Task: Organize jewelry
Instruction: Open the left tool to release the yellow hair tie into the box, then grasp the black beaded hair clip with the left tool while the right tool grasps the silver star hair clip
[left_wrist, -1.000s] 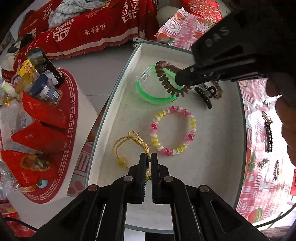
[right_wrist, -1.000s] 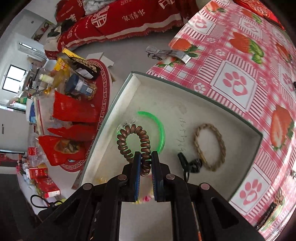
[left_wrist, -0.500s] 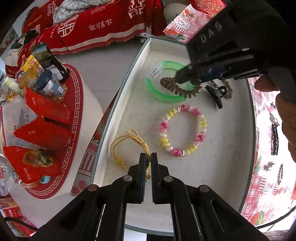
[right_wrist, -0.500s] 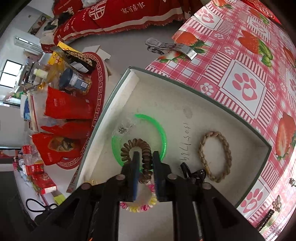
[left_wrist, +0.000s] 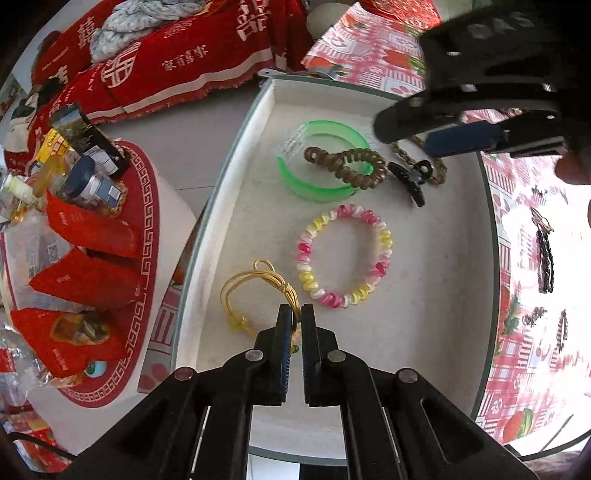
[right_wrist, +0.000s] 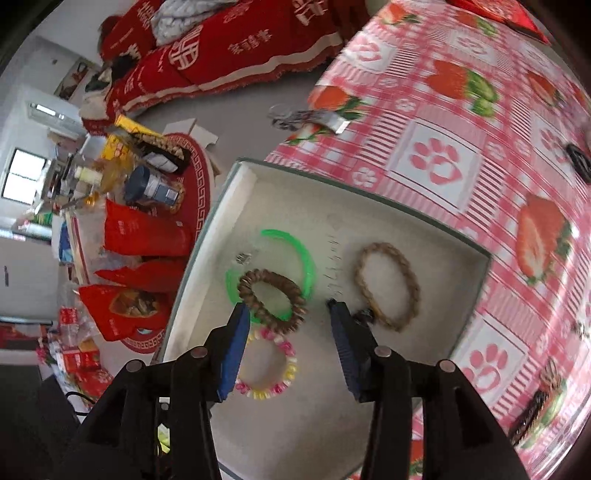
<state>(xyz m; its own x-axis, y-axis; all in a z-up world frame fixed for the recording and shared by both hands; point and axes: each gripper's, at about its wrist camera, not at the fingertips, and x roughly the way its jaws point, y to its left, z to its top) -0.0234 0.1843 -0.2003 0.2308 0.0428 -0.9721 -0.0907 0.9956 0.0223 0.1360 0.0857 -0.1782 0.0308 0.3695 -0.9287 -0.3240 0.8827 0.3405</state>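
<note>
A white tray (left_wrist: 236, 166) holds several pieces. My left gripper (left_wrist: 296, 314) is shut on the yellow cord bracelet (left_wrist: 275, 278) at the tray's near left. A pink and yellow spiral bracelet (left_wrist: 306, 254) lies in the middle. The brown spiral hair tie (left_wrist: 351, 173) rests across the green bangle (left_wrist: 317, 192). Beside them are a black claw clip (left_wrist: 412, 179) and a braided tan bracelet (left_wrist: 439, 170). My right gripper (right_wrist: 289, 308) hovers above the brown hair tie (right_wrist: 258, 280) with its jaws opening. Its pads touch nothing.
The tray sits on a pink strawberry and paw-print tablecloth (right_wrist: 443, 162). More dark hair clips (left_wrist: 545, 258) lie on the cloth to the right. A low round table (left_wrist: 85, 229) with red packets and bottles stands left of the tray. A red-covered sofa (left_wrist: 166, 62) is behind.
The right gripper opened and let go of the brown spiral hair tie, which now lies flat over the green bangle. The left gripper stayed shut on the yellow cord.
</note>
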